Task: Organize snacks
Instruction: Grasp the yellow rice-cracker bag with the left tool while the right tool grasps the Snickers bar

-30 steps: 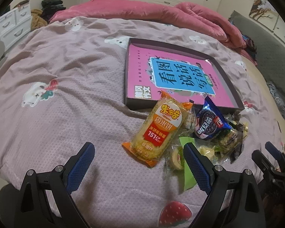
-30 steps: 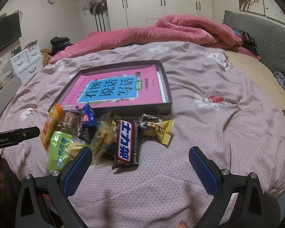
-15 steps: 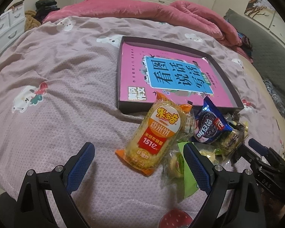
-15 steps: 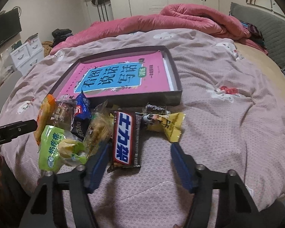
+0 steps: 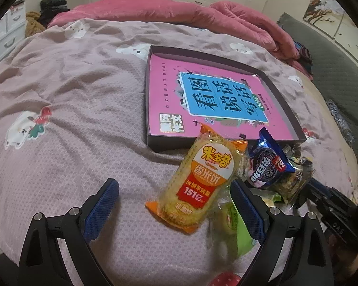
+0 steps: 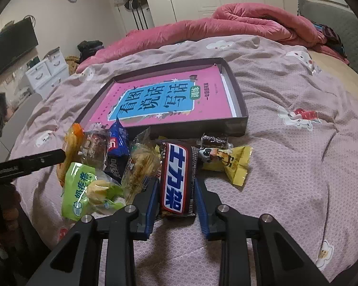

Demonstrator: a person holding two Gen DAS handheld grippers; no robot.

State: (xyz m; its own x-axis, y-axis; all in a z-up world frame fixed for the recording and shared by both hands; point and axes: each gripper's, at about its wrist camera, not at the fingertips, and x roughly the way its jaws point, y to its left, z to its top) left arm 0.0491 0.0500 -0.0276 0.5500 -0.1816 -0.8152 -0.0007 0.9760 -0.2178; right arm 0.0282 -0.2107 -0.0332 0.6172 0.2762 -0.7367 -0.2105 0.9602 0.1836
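Observation:
A heap of snacks lies on the mauve bedspread in front of a dark shallow box (image 6: 238, 121) holding a pink book (image 6: 169, 97). My right gripper (image 6: 176, 183) is closing its jaws on a brown, blue and white chocolate bar (image 6: 176, 174), and both blue pads touch its sides. Beside the bar lie a yellow candy pack (image 6: 231, 164), a blue cookie pack (image 6: 118, 143) and a green pack (image 6: 78, 190). My left gripper (image 5: 174, 186) hovers open over the bedspread. An orange rice-cracker pack (image 5: 202, 181) lies just ahead, between its fingers and untouched.
A rumpled pink quilt (image 6: 238, 21) lies across the far side of the bed. White drawers (image 6: 47, 71) and a dark screen (image 6: 9, 47) stand at the left, with a grey padded headboard (image 5: 334, 76) at the right. The bed edge runs just below both grippers.
The right gripper has moved forward and down over the chocolate bar, and its jaws have closed from wide open to the bar's sides. The left gripper has barely moved.

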